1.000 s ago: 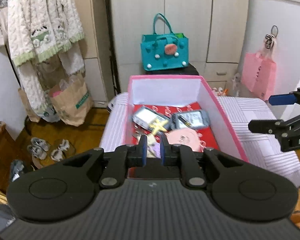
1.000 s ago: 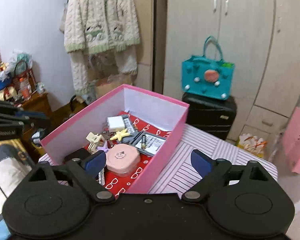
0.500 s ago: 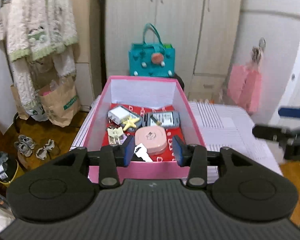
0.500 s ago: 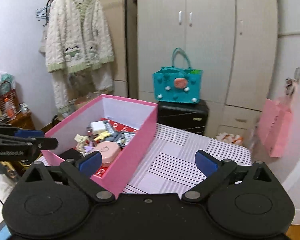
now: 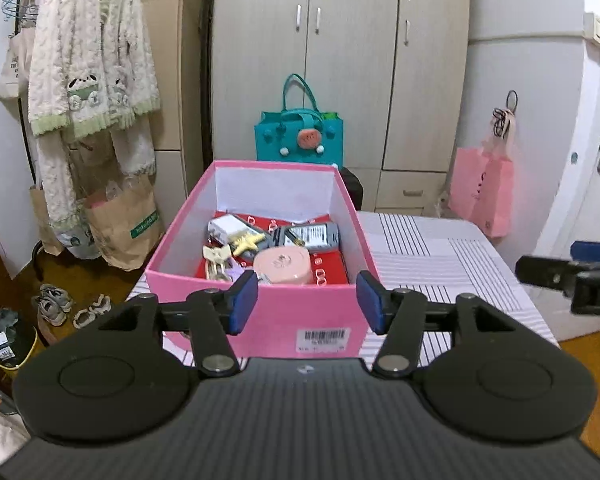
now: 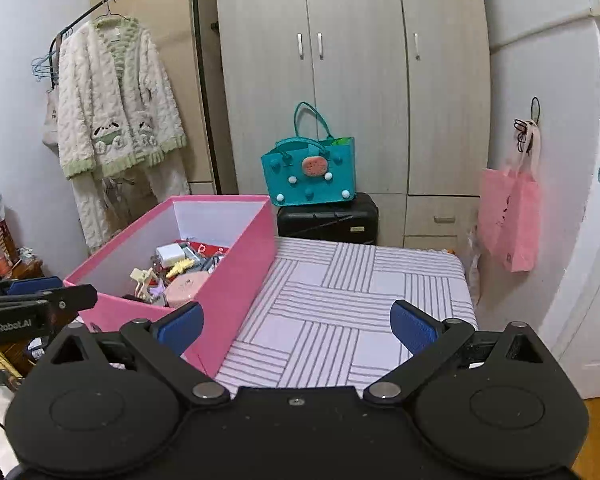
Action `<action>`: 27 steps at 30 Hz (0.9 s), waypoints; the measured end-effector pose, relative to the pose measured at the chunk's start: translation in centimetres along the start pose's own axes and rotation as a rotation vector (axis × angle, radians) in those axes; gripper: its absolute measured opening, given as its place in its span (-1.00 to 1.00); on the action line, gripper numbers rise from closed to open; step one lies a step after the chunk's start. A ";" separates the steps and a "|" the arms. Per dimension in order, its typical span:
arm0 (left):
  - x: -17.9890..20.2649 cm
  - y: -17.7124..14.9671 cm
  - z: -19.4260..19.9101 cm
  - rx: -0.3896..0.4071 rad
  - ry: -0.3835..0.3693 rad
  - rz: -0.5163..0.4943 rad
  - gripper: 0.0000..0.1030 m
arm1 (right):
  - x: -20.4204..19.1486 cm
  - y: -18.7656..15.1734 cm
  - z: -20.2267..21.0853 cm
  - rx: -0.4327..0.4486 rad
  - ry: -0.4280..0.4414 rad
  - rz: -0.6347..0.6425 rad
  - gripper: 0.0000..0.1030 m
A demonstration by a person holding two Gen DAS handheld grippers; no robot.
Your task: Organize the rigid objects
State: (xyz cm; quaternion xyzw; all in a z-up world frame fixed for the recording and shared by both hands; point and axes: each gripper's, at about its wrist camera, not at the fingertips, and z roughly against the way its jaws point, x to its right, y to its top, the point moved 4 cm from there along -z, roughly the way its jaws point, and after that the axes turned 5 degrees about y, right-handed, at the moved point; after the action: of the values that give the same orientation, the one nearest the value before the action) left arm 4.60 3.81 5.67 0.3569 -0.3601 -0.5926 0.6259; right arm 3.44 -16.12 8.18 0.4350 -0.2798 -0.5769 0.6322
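A pink box (image 5: 260, 312) stands on the striped table (image 5: 440, 256); it also shows in the right wrist view (image 6: 236, 276). Inside lie a round pink case (image 5: 284, 264), a yellow star (image 5: 246, 242), a white charger (image 5: 230, 228), a grey device (image 5: 312, 236) and keys (image 5: 216, 264). My left gripper (image 5: 306, 306) is open and empty, in front of the box's near wall. My right gripper (image 6: 298, 326) is open and empty, over the table to the right of the box.
A teal bag (image 6: 310, 176) sits on a black suitcase (image 6: 328, 218) before the wardrobe (image 6: 352, 76). A pink bag (image 6: 508, 212) hangs at right. A cardigan (image 5: 92, 72) hangs at left, with paper bags (image 5: 120, 220) and shoes (image 5: 56, 304) below.
My left gripper opened, let an item fall into the box, and drew back toward me. My right gripper drew back and turned right; more of the table shows.
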 end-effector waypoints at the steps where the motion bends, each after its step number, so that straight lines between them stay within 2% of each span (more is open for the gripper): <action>1: 0.2 -0.3 0.1 -0.002 0.001 -0.005 0.11 | -0.1 -0.2 0.2 0.002 -0.002 0.001 0.96; 7: 0.5 -1.1 0.2 -0.001 0.019 -0.019 0.37 | -1.0 -1.0 0.7 0.005 -0.035 0.026 0.96; 14: 0.9 -1.3 0.9 0.031 0.055 -0.052 0.96 | -1.2 -1.1 1.1 0.007 -0.037 0.032 0.97; 27: 1.4 -1.9 0.7 -0.009 0.128 -0.083 1.00 | -0.3 -2.0 1.6 0.002 -0.135 0.027 1.00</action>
State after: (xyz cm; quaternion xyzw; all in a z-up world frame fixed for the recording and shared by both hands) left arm 3.09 2.35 4.37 0.4058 -0.3016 -0.5955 0.6243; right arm 1.08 -16.12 7.24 0.3916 -0.3284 -0.5960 0.6193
